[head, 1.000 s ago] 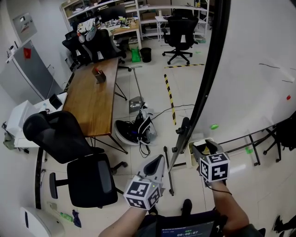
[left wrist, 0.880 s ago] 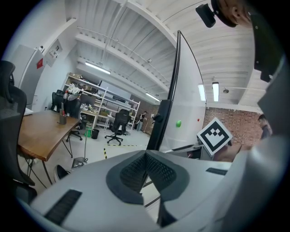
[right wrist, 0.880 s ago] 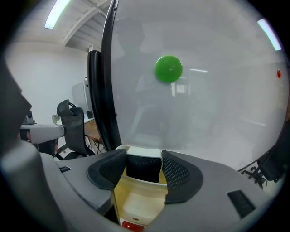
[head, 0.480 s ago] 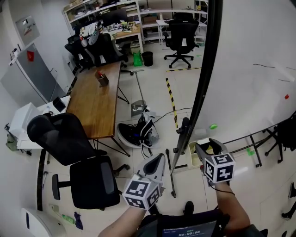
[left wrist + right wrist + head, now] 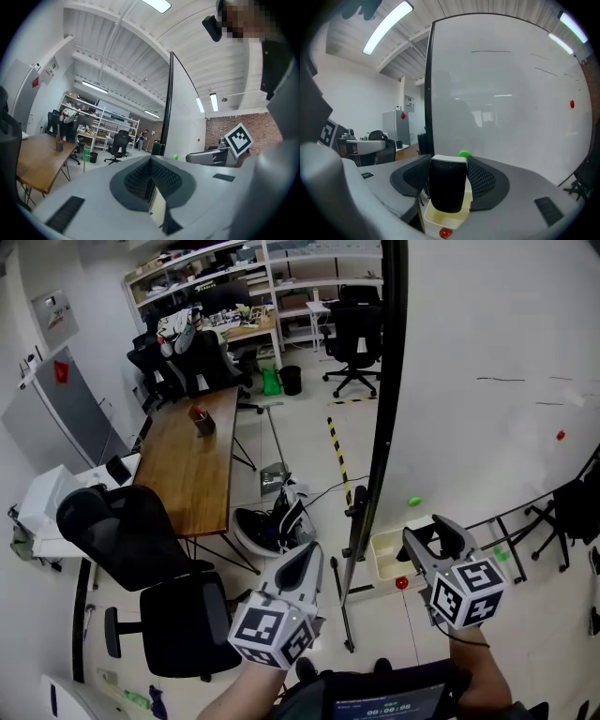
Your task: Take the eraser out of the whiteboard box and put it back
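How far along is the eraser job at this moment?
Done: the eraser appears lifted out of the whiteboard box, clamped in the right tool just above it. In hand: holding it there. Left: lowering it back into the box and releasing. The left tool is shut and empty.

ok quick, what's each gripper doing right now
left gripper: closed, nothing in it
right gripper: closed on the eraser
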The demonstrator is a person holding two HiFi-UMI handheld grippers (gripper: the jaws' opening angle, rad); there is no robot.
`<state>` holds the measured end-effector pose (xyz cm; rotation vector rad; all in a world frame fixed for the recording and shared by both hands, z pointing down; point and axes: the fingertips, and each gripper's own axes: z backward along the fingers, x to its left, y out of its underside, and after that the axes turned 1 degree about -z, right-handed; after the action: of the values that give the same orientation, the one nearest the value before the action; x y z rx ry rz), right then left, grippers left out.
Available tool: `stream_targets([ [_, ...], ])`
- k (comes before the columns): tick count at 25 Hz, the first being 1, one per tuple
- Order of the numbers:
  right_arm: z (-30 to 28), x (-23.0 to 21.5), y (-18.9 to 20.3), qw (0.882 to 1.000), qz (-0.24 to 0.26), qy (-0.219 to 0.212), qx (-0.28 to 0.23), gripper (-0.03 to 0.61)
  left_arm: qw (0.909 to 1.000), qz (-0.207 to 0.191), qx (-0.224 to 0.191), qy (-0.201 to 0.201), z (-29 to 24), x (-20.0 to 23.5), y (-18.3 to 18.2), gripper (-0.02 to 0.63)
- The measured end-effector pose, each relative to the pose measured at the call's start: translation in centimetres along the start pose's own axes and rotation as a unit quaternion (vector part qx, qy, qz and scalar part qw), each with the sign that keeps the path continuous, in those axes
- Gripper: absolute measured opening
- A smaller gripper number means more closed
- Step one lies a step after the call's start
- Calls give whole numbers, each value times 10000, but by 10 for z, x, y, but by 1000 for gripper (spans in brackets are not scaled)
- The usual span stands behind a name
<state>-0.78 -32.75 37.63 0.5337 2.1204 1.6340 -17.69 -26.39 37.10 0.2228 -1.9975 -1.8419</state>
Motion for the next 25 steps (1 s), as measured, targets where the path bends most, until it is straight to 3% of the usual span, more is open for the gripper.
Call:
stream_targets([
  [8, 44, 11, -43, 9988, 13, -156, -467, 272, 9993, -3, -359, 137, 14, -27, -43, 29],
  [25, 72, 13, -56, 9976, -13, -302, -626, 271, 9991, -78, -377, 167, 22, -54, -49, 29],
])
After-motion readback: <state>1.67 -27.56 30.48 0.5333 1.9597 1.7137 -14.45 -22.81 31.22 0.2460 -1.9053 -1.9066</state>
